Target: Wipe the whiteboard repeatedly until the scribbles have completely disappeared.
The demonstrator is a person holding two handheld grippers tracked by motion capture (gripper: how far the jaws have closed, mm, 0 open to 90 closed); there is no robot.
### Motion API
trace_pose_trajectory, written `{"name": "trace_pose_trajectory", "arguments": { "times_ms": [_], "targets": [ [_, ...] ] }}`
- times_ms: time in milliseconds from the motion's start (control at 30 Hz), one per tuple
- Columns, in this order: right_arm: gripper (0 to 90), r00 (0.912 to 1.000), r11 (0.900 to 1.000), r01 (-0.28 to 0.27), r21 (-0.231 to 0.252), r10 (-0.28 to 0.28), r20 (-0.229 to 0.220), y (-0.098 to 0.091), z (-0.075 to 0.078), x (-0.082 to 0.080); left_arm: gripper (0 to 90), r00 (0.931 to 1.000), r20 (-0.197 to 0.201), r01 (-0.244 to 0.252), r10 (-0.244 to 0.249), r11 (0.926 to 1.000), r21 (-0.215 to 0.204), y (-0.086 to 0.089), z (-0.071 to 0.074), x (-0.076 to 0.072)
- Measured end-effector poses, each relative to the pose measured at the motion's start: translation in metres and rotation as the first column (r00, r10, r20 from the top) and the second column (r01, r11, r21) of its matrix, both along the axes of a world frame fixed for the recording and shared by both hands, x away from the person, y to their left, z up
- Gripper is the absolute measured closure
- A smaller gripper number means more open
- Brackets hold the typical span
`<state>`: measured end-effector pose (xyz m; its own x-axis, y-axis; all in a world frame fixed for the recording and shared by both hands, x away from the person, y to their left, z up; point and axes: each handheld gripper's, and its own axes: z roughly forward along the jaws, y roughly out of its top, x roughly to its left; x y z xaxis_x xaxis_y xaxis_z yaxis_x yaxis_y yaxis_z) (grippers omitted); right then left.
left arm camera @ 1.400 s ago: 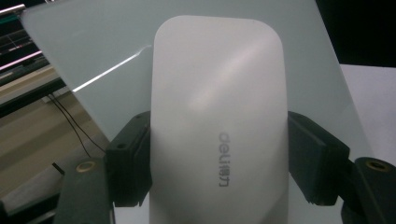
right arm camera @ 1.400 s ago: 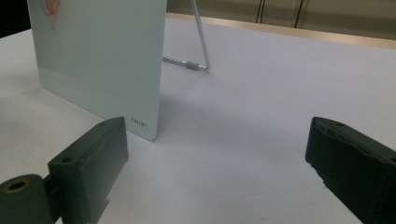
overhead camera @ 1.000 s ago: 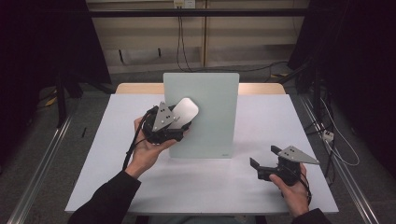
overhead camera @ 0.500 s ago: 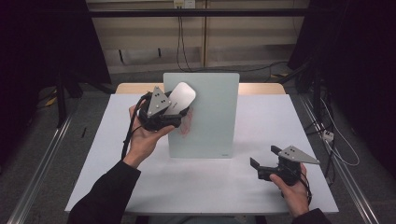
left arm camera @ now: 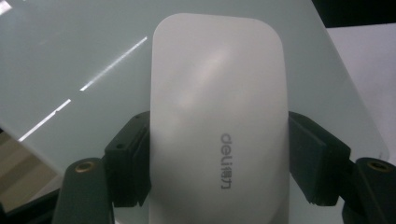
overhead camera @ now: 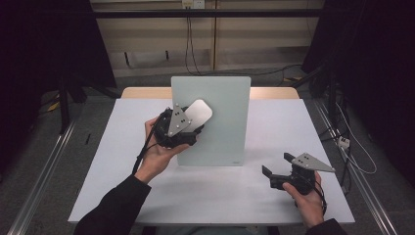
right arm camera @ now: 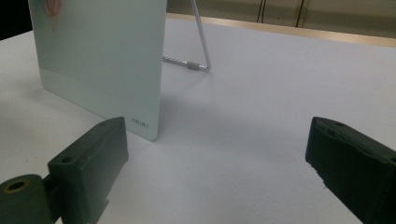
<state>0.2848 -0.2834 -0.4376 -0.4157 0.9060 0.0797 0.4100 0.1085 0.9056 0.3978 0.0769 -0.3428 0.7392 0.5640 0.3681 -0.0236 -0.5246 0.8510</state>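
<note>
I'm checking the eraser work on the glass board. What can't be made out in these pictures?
- Eraser underside: left gripper view, hidden by its own body.
- Whether it touches the board: high view, left claw covers it.
- Red marks: right gripper view, cut off by the top edge.

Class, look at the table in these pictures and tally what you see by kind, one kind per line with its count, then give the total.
Glass boards standing on the table: 1
White erasers held at the board: 1
Hand-held grippers: 2, left gripper and right gripper
Total: 4
</note>
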Motion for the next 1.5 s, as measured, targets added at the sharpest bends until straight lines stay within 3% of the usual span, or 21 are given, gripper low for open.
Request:
{"name": "trace_pose_trajectory", "arguments": {
  "times_ms": [200,367,700,833,1033,1500],
  "targets": [
    [5.5,1.0,1.0,0.002,0.001,-0.002,-0.001,0.0,0.0,0.0,30.2,0.9992,-0.029,0.028,-0.027,0.9993,0.024,-0.002,-0.013,-0.005],
    [5.5,1.0,1.0,-0.001,0.001,0.001,-0.001,0.001,0.0,0.0,30.3,0.9988,-0.039,0.031,-0.03,0.9992,0.025,-0.002,-0.013,-0.005],
    [5.3,1.0,1.0,-0.002,0.0,0.002,-0.001,0.0,0.0,0.0,30.5,0.9998,-0.012,-0.013,0.013,0.9997,-0.021,0.011,0.012,0.005],
    [5.3,1.0,1.0,-0.007,0.0,0.007,0.0,0.001,0.0,0.0,30.5,0.9997,-0.002,-0.025,0.025,0.9991,-0.035,0.012,0.015,0.006],
    [5.3,1.0,1.0,-0.008,0.0,0.008,0.002,0.001,0.0,0.0,30.4,0.9999,0.008,-0.012,0.012,0.9999,-0.004,0.01,0.006,0.003],
    [5.3,1.0,1.0,-0.005,-0.003,0.005,0.002,0.001,0.0,0.0,30.2,0.9978,-0.04,0.056,-0.053,0.9953,0.08,-0.005,-0.032,-0.014]
  ]
}}
